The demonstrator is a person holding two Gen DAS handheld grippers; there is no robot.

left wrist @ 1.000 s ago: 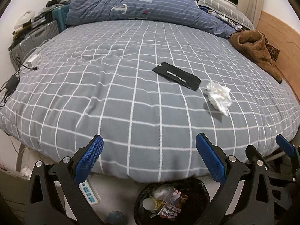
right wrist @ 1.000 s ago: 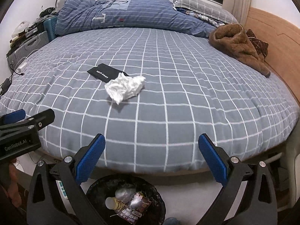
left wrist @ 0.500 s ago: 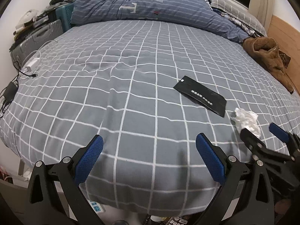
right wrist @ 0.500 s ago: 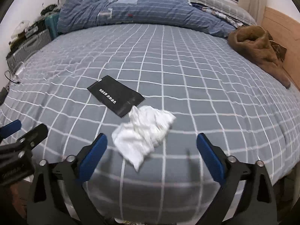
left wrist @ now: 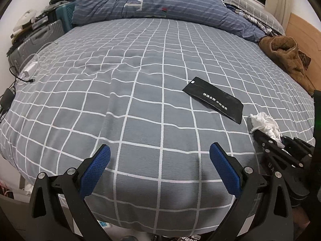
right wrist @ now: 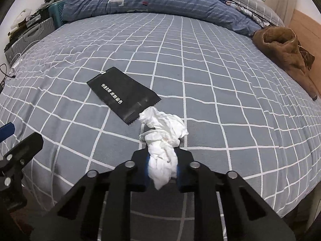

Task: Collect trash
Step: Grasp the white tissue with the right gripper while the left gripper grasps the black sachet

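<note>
A crumpled white tissue [right wrist: 164, 138] lies near the front edge of the grey checked bed [right wrist: 220, 92]. My right gripper [right wrist: 163, 165] is closing on its near end, and the blue pads press the tissue from both sides. A flat black wrapper [right wrist: 122, 95] with white lettering lies just beyond the tissue, to its left. In the left wrist view the same tissue [left wrist: 264, 125] and wrapper [left wrist: 214, 100] sit at the right, with the right gripper's black frame around the tissue. My left gripper [left wrist: 159, 167] hangs open over the bed's front edge with nothing between its fingers.
A rumpled blue quilt [left wrist: 160, 2] and a pillow [left wrist: 250, 6] fill the head of the bed. A brown garment [right wrist: 284, 50] lies at the right edge by the wooden panel [left wrist: 305, 30]. A suitcase [left wrist: 38, 38], cables [left wrist: 18, 76] and clutter stand to the left.
Both grippers came forward over the bed, and the bin below dropped out of view. The right gripper's jaws went from wide open to closed on the tissue's near end.
</note>
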